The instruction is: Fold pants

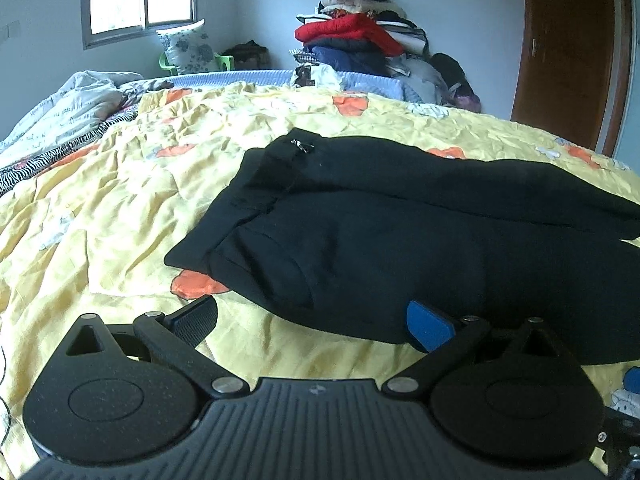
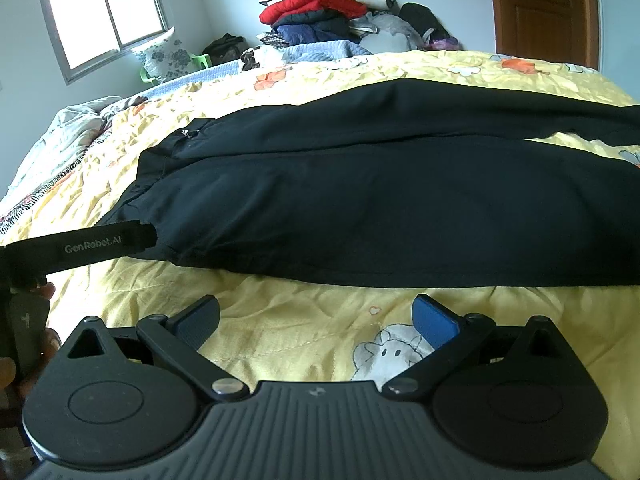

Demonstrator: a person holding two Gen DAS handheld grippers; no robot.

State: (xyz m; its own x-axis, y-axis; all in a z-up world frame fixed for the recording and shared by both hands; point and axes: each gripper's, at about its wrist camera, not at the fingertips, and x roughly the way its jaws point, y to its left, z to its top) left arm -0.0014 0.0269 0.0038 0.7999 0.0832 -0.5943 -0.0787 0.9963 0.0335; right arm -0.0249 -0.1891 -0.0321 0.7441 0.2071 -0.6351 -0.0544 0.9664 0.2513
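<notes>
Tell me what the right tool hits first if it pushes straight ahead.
Probably the near edge of the black pants. The open right tool has only a strip of yellow bedspread before it, though depth is uncertain.

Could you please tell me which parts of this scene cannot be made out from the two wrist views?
- Leg ends of the black pants: cut off by the right edge in both views.
- Underside of the pants: hidden against the yellow quilt.
- Small metal piece at the waistband: too small to identify in either view.
- Left gripper body, right wrist view: mostly cut off by the left edge.
- Clothes pile: single garments too small to separate.
</notes>
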